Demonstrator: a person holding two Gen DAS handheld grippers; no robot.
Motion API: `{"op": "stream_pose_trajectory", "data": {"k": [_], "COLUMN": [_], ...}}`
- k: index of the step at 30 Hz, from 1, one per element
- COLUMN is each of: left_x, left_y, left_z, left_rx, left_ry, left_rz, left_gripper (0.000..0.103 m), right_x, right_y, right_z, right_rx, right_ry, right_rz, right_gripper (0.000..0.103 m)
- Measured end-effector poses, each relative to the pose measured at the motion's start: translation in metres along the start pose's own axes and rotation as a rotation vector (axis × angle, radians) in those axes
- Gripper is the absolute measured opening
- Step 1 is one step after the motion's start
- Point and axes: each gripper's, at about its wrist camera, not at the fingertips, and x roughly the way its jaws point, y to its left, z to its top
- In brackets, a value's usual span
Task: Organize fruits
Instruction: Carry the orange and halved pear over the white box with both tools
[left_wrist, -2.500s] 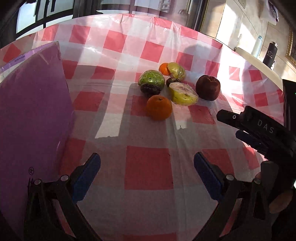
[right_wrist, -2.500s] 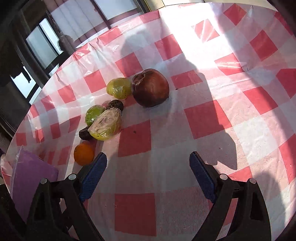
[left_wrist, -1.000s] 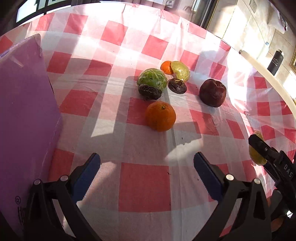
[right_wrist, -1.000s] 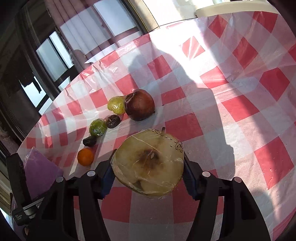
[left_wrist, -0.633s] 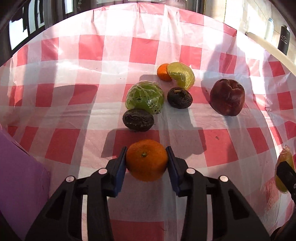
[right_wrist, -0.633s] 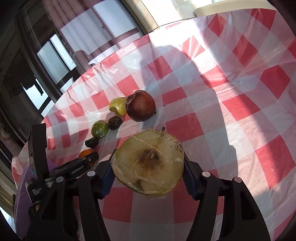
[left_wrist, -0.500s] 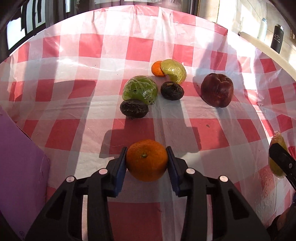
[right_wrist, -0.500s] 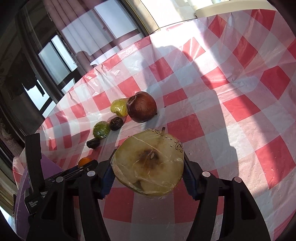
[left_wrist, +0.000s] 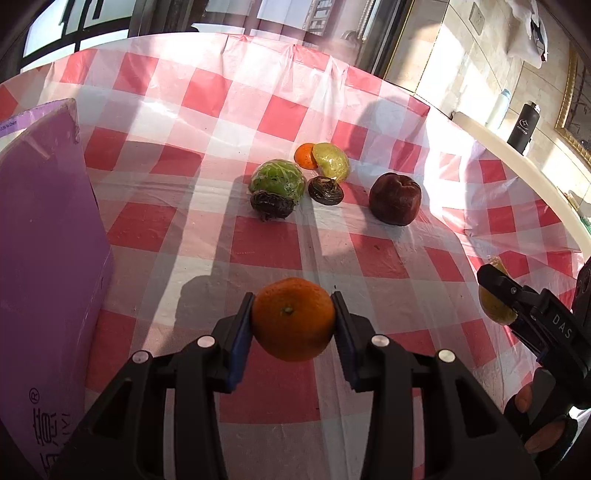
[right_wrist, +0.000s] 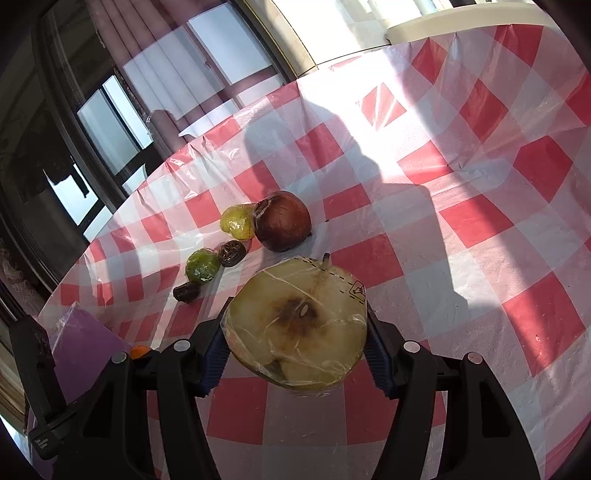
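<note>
My left gripper is shut on an orange and holds it above the checked cloth. My right gripper is shut on a plastic-wrapped apple half, cut face toward the camera; it shows at the right edge of the left wrist view. On the table lie a dark red apple, a wrapped green fruit, a wrapped yellow fruit, a small orange and two dark wrinkled fruits.
A purple box stands at the left of the table, close to the left gripper. A red-and-white checked plastic cloth covers the round table. A black bottle stands on a ledge behind.
My left gripper closed on the orange and lifted it back from the fruit group. My right gripper picked up the wrapped apple half earlier and holds it steady.
</note>
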Motion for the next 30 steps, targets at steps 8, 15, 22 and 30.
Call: {"op": "stream_pose_trajectory", "data": {"k": [8, 15, 22, 30], "left_x": [-0.002, -0.005, -0.028, -0.087], "left_y": [0.001, 0.005, -0.002, -0.010], "left_z": [0.001, 0.001, -0.017, -0.056], "left_rx": [-0.011, -0.035, -0.031, 0.055], "left_ry": [-0.015, -0.037, -0.059, -0.073], "left_rz": [-0.025, -0.007, 0.046, 0.074], "left_gripper": [0.041, 0.041, 0.041, 0.041], "right_x": [0.006, 0.007, 0.001, -0.058], "right_y": [0.001, -0.001, 0.005, 0.028], "right_z": [0.000, 0.000, -0.011, -0.064], "right_rx": [-0.006, 0.003, 0.046, 0.112], "right_ry": [0.029, 0.031, 0.071, -0.004], "right_rz": [-0.011, -0.027, -0.022, 0.028], "right_gripper": [0.062, 0.062, 0.062, 0.062]}}
